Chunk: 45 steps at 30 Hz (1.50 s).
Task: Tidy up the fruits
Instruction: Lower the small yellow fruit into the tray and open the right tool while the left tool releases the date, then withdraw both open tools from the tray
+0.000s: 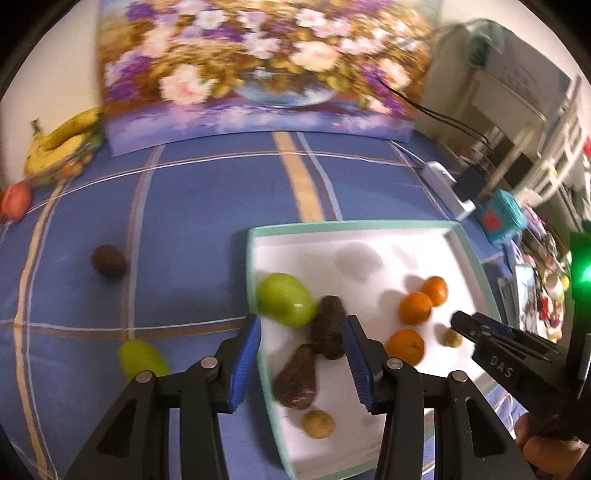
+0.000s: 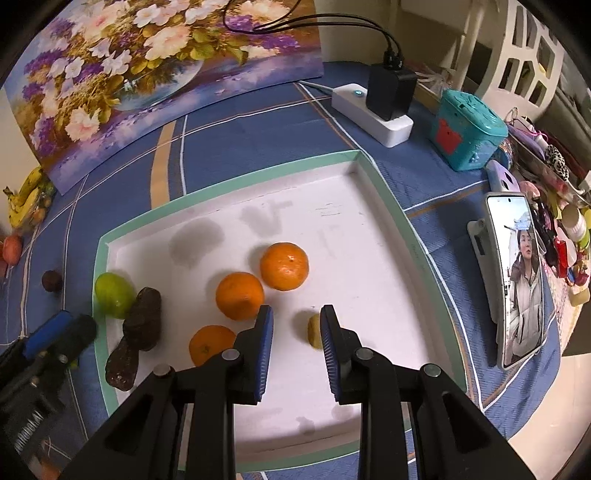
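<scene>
Where lettering shows, right gripper [image 1: 458, 321] body reads "DAS".

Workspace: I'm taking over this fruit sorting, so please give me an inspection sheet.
Surface: blue checked cloth, with a white tray on it.
Job's things: in the tray, three oranges, a green fruit, two brown fruits and two yellow fruits. On the cloth, a second green fruit, a dark fruit, a red fruit and bananas.
Clutter: phone, teal box, painting.
Grippers: left gripper open, right gripper closed down; both empty.
Cables: black cables into a charger on a power strip.
Surroundings: white shelving.
</scene>
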Each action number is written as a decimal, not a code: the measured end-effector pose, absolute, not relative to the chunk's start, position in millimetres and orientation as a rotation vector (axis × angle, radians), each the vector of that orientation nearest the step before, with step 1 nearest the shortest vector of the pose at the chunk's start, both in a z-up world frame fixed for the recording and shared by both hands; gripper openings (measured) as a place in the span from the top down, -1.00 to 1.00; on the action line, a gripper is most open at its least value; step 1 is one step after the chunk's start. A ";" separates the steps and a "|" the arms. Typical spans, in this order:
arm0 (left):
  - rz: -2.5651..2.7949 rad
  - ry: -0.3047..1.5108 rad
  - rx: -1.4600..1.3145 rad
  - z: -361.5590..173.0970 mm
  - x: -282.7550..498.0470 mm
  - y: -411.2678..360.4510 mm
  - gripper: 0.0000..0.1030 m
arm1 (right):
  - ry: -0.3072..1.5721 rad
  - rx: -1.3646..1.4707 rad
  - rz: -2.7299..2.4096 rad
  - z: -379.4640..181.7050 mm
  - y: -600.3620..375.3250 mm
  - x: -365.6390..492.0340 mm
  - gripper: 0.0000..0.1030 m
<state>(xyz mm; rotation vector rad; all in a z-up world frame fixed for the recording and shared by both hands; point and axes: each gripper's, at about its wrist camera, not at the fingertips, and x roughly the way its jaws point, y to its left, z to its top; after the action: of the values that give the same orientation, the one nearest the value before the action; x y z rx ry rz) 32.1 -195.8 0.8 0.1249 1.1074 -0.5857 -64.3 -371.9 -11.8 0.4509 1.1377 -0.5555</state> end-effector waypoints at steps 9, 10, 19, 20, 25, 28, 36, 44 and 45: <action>-0.458 1.126 0.022 3.5 55.7 -138.9 0.04 | 1.126 0.434 -0.513 -7.2 -358.6 -57.3 0.48; -0.446 1.128 0.013 4.0 57.5 -132.9 0.04 | 1.123 0.433 -0.506 -6.6 -357.1 -56.4 0.48; -0.362 1.131 -0.041 7.2 61.5 -83.2 0.04 | 1.087 0.411 -0.427 5.3 -332.1 -46.5 0.48; -0.352 1.131 -0.047 7.2 61.1 -77.7 0.04 | 1.084 0.407 -0.421 6.4 -330.0 -45.3 0.48; -0.293 1.137 -0.082 4.4 59.4 -44.6 0.04 | 1.074 0.386 -0.376 11.7 -314.6 -39.7 0.48; -0.255 1.138 -0.117 2.6 59.2 -25.9 0.04 | 1.072 0.373 -0.359 13.3 -307.7 -37.2 0.48; -0.203 1.157 -0.173 -3.9 58.7 -4.9 -0.05 | 1.076 0.353 -0.340 14.4 -297.9 -33.6 0.48; -0.191 1.160 -0.136 -7.5 58.1 -10.3 -0.56 | 1.112 0.336 -0.329 7.7 -293.5 -29.7 0.25; -0.183 1.159 -0.126 -8.0 58.2 -11.0 -0.63 | 1.114 0.332 -0.328 6.9 -292.8 -29.5 0.03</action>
<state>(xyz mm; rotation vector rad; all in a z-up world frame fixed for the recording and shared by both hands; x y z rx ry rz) 58.2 -11.0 -8.0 -0.1263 1.1593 -0.1831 -29.5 -292.8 6.9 0.3321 1.1141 -0.3282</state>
